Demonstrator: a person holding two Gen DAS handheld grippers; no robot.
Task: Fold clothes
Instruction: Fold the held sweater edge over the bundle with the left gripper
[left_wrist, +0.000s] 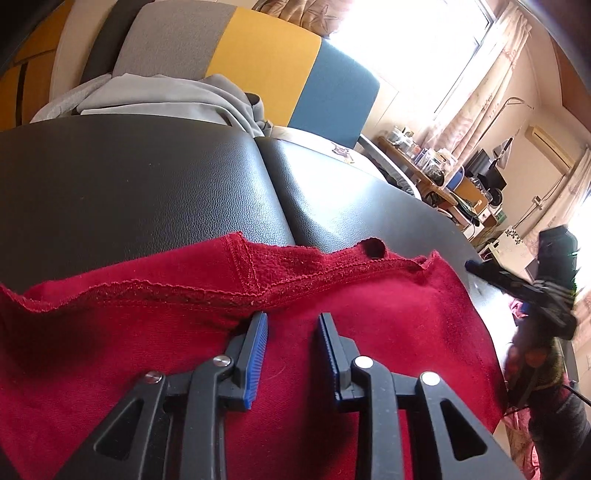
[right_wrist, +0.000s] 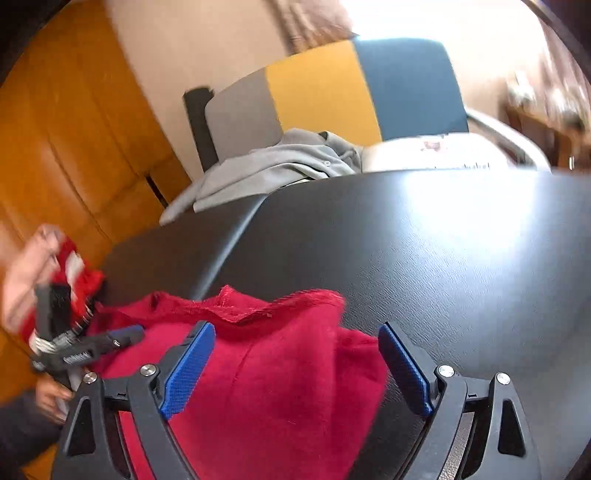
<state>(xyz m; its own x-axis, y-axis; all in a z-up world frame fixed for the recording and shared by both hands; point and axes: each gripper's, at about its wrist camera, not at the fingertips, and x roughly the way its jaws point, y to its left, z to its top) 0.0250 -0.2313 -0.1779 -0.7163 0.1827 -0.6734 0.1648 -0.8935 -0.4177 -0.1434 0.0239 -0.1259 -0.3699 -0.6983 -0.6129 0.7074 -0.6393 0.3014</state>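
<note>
A red fleece garment lies spread on the black padded surface, its hemmed edge with a small round hole facing away from me. My left gripper hovers over the cloth just behind that hem. It is open with a narrow gap, and the blue pads hold nothing. In the right wrist view the same red garment is bunched at its right corner, and my right gripper stands wide open above it. The right gripper also shows at the surface's right edge, and the left gripper at the far left.
A grey garment lies heaped behind the black surface, against a chair back in grey, yellow and blue. A cluttered desk stands by the bright window. Orange wooden cupboards line the left. A hand holds the left gripper.
</note>
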